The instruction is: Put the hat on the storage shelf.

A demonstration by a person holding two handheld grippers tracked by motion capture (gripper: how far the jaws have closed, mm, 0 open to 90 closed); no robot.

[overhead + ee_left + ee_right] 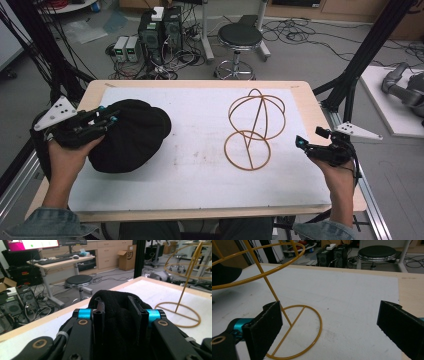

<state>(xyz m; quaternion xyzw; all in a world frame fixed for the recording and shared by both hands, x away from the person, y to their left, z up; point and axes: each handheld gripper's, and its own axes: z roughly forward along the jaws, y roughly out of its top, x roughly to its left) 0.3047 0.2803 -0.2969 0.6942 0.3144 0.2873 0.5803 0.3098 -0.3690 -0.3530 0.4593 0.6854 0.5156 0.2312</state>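
Now: left gripper (107,121) pinching black hat (132,135), table's 9 o'clock | right gripper (306,144) spread, 3 o'clock | likely step: carry hat to wire stand (254,127) | next: lift, centre over dome

- Evenly lit, soft and diffuse, without harsh glare.
- Faint shadows only.
- Slightly soft and grainy throughout.
- Bowed toward edges, wide-angle.
- Blurred on close black jaws.
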